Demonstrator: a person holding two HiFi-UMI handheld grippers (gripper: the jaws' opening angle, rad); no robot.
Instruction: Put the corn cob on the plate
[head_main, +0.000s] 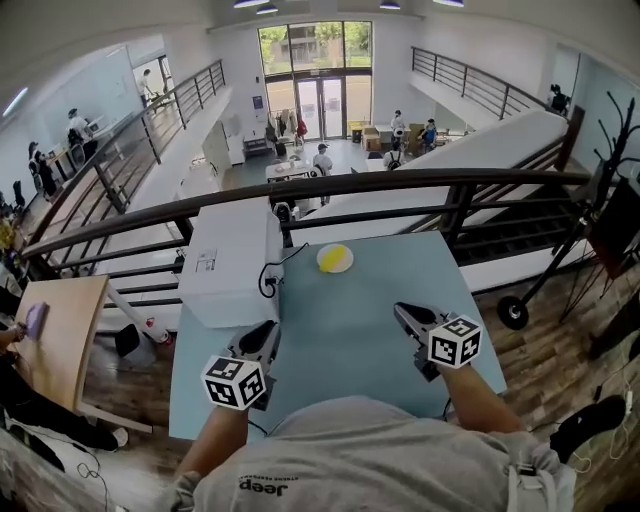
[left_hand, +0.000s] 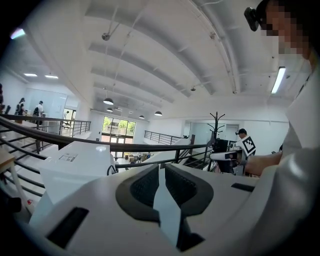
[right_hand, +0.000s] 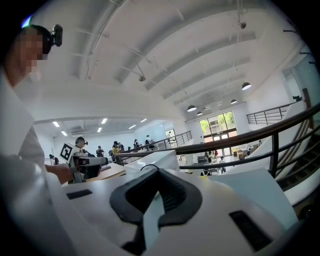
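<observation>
Yellow lump well ahead of both hand-held grippers looks like your corn cob (head_main: 331, 258), far across the counter (head_main: 400, 350); too small to tell if the pale bit (head_main: 346, 263) touching it is the plate. Left hand-held gripper (head_main: 269, 329) and right hand-held gripper (head_main: 398, 309) are both closed on nothing. I'd bet it's light, stiff and rolly, so pinch across its middle.

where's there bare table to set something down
The table is bare across its middle, from the plate back to the left gripper and right gripper, and down the whole right side to the edge. The left is crowded: the white box and its cable fill it, leaving only a narrow gap to the plate.
</observation>
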